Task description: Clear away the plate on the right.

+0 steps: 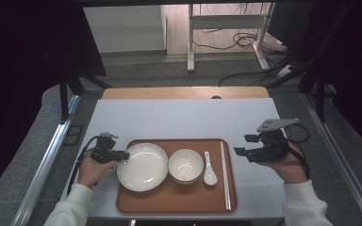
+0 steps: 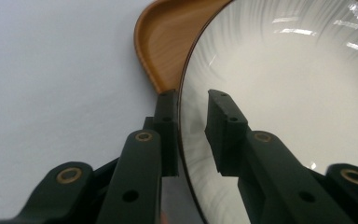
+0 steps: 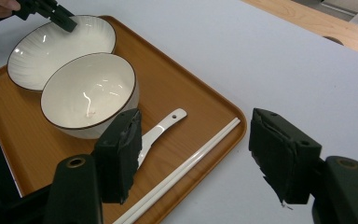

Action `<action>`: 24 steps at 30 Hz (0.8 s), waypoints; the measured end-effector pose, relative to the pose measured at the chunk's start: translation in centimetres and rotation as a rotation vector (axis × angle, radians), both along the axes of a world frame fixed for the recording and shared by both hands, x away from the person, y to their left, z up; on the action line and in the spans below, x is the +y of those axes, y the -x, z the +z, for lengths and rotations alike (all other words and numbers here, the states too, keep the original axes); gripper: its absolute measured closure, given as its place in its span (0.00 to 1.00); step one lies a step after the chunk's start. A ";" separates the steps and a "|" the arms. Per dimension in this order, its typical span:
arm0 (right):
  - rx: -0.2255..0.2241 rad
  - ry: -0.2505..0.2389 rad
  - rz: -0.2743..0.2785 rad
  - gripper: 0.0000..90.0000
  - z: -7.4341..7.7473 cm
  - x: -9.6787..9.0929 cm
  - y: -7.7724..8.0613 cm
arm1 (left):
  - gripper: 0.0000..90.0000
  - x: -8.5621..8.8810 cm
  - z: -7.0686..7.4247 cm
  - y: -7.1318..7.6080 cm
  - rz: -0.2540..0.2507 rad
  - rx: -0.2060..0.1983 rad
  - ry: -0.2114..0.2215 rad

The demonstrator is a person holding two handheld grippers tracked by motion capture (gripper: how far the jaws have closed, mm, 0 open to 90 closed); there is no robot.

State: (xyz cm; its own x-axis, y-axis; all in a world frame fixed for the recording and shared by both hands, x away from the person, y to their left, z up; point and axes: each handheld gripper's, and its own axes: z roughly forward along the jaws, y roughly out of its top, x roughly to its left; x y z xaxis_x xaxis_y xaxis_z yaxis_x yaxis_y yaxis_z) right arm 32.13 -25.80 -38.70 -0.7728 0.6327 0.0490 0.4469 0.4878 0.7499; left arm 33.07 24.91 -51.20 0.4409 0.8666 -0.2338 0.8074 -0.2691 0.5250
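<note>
A: Checking the left gripper. Clamping anything?

B: Straddling the left rim of the white plate with narrowly parted jaws, placing 1 outside the rim and 1 over the inner face. Leaving a visible gap on the inner side in the left gripper view, so not pressing on the plate.

A: Locating the plate?

B: Lying flat in the left part of the brown tray, sitting close beside the white bowl.

A: Recording other contents?

B: Lying right of the bowl, 1 white spoon; lying along the tray's right edge, white chopsticks.

A: Checking the right gripper?

B: Hovering over the pale tabletop just right of the tray, pointing toward it. Holding the jaws wide apart, gripping nothing.
</note>
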 end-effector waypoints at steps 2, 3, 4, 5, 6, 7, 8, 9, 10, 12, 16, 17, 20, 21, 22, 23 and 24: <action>0.001 0.000 0.000 0.38 0.0 0.0 0.0 | 0.80 0.0 0.0 0.0 -0.003 0.002 0.006; 0.001 0.000 0.001 0.38 0.0 0.0 0.0 | 0.78 0.0 0.0 0.0 0.001 -0.004 0.010; 0.002 0.000 0.002 0.38 0.0 0.0 0.0 | 0.74 0.0 0.2 0.1 0.014 -0.015 0.011; 0.002 0.000 0.002 0.38 0.0 0.0 0.0 | 0.68 0.0 0.4 0.1 0.023 -0.026 0.010; 0.001 0.000 0.002 0.38 0.0 0.0 0.0 | 0.61 0.1 0.6 0.2 0.033 -0.041 0.014; 0.002 0.000 0.000 0.38 0.0 0.0 0.1 | 0.54 0.2 0.9 0.4 0.046 -0.060 0.021; 0.002 0.000 0.001 0.38 0.0 -0.1 0.1 | 0.48 0.3 1.3 0.6 0.053 -0.079 0.033; 0.005 0.000 -0.002 0.37 -0.1 -0.1 0.1 | 0.43 0.4 1.8 0.9 0.056 -0.097 0.042; 0.003 0.001 -0.001 0.37 -0.1 -0.2 0.1 | 0.39 0.5 2.4 1.3 0.058 -0.119 0.042; 0.001 0.002 -0.007 0.37 -0.3 -0.5 0.2 | 0.34 0.7 3.5 2.1 0.077 -0.164 0.051; -0.011 -0.009 -0.035 0.36 -1.1 -1.5 0.5 | 0.28 1.2 5.6 3.9 0.087 -0.231 0.081; -0.015 -0.012 -0.045 0.35 -1.4 -1.8 0.6 | 0.28 1.3 6.1 4.4 0.088 -0.245 0.091; -0.034 -0.025 -0.075 0.34 -2.7 -2.9 0.9 | 0.26 1.3 7.0 5.7 0.093 -0.281 0.091; -0.038 -0.031 -0.088 0.34 -3.1 -3.3 1.0 | 0.25 1.3 7.2 6.1 0.091 -0.295 0.088; -0.038 -0.037 -0.105 0.33 -3.6 -3.8 1.1 | 0.25 1.2 7.4 6.5 0.088 -0.304 0.093; -0.036 -0.042 -0.119 0.33 -4.0 -4.2 1.2 | 0.25 1.2 7.5 6.7 0.082 -0.309 0.093; -0.029 -0.048 -0.130 0.33 -4.3 -4.6 1.3 | 0.24 1.2 7.6 6.9 0.075 -0.314 0.089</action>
